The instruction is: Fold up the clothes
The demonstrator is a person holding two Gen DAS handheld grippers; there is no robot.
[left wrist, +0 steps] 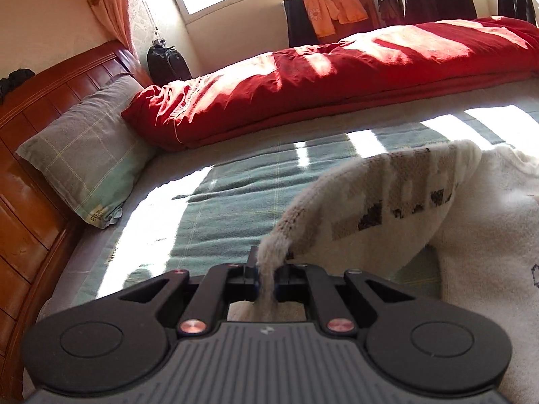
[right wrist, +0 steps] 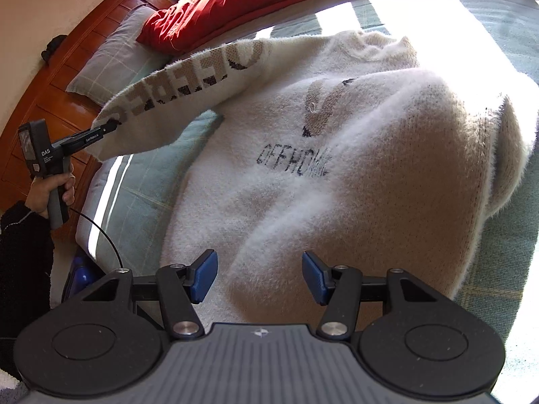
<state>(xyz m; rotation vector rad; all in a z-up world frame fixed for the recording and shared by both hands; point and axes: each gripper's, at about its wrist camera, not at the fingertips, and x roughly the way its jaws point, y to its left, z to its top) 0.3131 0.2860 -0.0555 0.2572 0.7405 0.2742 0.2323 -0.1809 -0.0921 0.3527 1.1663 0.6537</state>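
A fuzzy cream sweater (right wrist: pixel 303 175) with dark lettering lies spread on the green bed cover, its right side folded over the body. My left gripper (left wrist: pixel 267 277) is shut on the cuff of the sweater's left sleeve (left wrist: pixel 370 202), which it holds lifted off the bed. In the right wrist view the left gripper (right wrist: pixel 109 128) pinches that sleeve (right wrist: pixel 188 80) at its end, held by a hand. My right gripper (right wrist: pixel 259 276) hovers open over the sweater's lower hem, with nothing between its blue pads (right wrist: pixel 205 274).
A red duvet (left wrist: pixel 337 77) lies along the far side of the bed. A grey-green pillow (left wrist: pixel 84 155) leans against the wooden headboard (left wrist: pixel 30 155) at left. Clothes hang by the window. The green bed cover (left wrist: pixel 219 212) shows left of the sweater.
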